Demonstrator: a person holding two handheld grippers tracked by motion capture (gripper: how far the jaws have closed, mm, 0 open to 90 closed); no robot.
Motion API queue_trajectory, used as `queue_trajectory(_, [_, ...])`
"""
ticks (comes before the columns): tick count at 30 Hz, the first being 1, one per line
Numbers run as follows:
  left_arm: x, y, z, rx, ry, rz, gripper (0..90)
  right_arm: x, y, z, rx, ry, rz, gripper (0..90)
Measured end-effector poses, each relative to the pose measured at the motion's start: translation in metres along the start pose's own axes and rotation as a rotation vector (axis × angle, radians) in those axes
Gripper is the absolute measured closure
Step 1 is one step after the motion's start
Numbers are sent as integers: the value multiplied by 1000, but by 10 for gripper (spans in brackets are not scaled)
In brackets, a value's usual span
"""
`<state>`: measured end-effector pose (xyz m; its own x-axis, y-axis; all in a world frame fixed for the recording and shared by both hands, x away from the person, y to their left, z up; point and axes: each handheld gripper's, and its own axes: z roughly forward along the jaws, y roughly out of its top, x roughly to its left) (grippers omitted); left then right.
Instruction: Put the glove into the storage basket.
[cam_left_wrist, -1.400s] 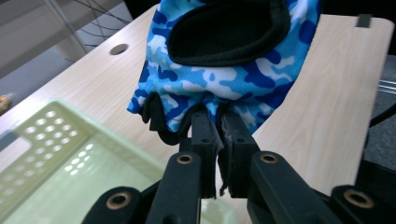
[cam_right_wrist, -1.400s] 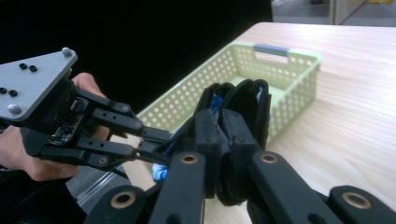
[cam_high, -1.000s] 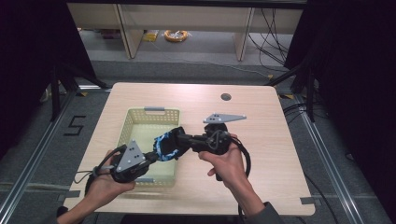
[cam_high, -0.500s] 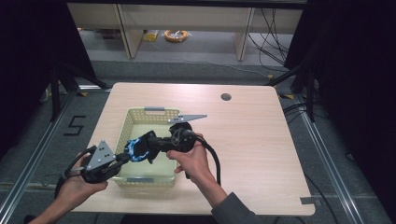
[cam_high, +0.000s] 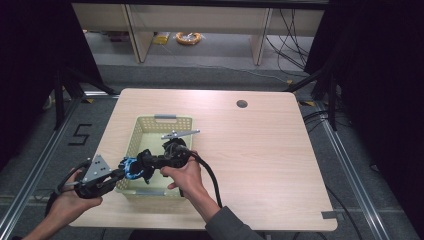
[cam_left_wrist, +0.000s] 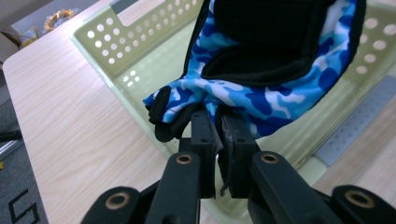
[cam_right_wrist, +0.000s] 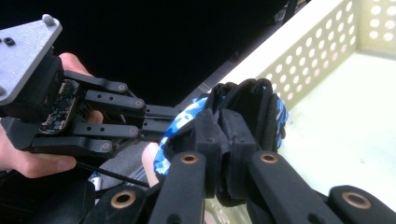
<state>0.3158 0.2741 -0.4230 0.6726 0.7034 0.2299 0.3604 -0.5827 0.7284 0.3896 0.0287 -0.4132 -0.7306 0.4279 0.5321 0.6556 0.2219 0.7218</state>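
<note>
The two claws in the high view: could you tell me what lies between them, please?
A blue camouflage glove spans the gap between the left claw and the right claw, each shut on it, over the basket near its left wall.

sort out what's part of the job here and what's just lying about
In the job:
- blue camouflage glove, pinched by both grippers
- left gripper
- right gripper
- pale yellow-green basket under the glove

Lying about:
- dark round spot on the table top
- yellow coil on the floor beyond the table
</note>
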Motion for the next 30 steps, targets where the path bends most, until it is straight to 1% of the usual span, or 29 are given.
queue_trajectory(1, [0,-1,0,8,-6,-17,840,-1,-1,2,-1,-3,8,869])
queue_trajectory(2, [2,-1,1,3,1,3,839,-2,-3,3,-1,-16,9,869])
queue_trajectory(3, [-2,-2,2,8,5,-46,838,-4,-5,5,-4,-2,19,869])
queue_trajectory(4, [2,-1,3,11,-6,14,837,-6,-7,6,1,-8,30,869])
queue_trajectory(5, [-2,-2,5,29,-14,-14,837,-8,-9,6,4,-16,29,869])
queue_trajectory(6, [-4,-1,6,26,-20,-27,834,-11,-13,6,8,-25,42,869])
queue_trajectory(7, [-5,-1,8,28,-29,-18,833,-13,-16,6,5,-29,41,869])
queue_trajectory(8, [-7,-1,10,25,-26,-29,831,-15,-19,4,16,-38,51,868])
queue_trajectory(9, [-8,1,12,33,-41,-7,829,-16,-21,3,19,-47,64,869])
queue_trajectory(10, [-10,2,15,32,-45,-17,826,-18,-24,0,26,-88,58,868])
queue_trajectory(11, [-11,4,16,32,-49,-15,822,-20,-26,-2,32,-84,54,868])
queue_trajectory(12, [-12,6,19,29,-53,5,816,-21,-28,-4,32,-94,55,868])
queue_trajectory(13, [-14,8,21,29,-58,9,812,-22,-29,-7,43,-124,50,868])
queue_trajectory(14, [-15,10,24,30,-63,14,805,-23,-31,-9,46,-126,50,867])
queue_trajectory(15, [-19,12,28,23,-70,3,800,-24,-31,-11,51,-140,50,867])
queue_trajectory(16, [-19,13,30,37,-77,25,794,-25,-33,-14,61,-153,51,866])
queue_trajectory(17, [-22,15,34,46,-81,23,787,-25,-34,-15,66,-171,47,866])
queue_trajectory(18, [-23,16,36,57,-95,40,771,-27,-35,-17,73,-174,36,866])
queue_trajectory(19, [-25,17,39,69,-109,44,757,-27,-35,-19,82,-200,41,866])
queue_trajectory(20, [-24,18,40,89,-115,52,733,-28,-36,-20,85,-213,34,865])
queue_trajectory(22, [-25,19,43,96,-130,43,698,-30,-37,-22,90,-212,40,865])
queue_trajectory(23, [-24,20,42,97,-129,52,676,-31,-38,-23,96,-236,33,865])
queue_trajectory(24, [-23,22,42,99,-131,42,664,-32,-38,-23,100,-236,34,865])
queue_trajectory(25, [-20,23,40,101,-140,47,652,-32,-39,-24,105,-240,41,865])
queue_trajectory(26, [-18,25,38,101,-132,49,639,-33,-39,-24,107,-248,32,865])
queue_trajectory(27, [-16,26,34,101,-127,52,630,-33,-39,-23,111,-253,35,864])
queue_trajectory(28, [-14,27,30,97,-120,51,614,-34,-39,-23,114,-253,30,865])
queue_trajectory(29, [-13,28,28,92,-115,43,611,-34,-39,-23,111,-241,28,864])
queue_trajectory(30, [-11,28,26,90,-112,54,612,-33,-39,-23,113,-240,36,864])
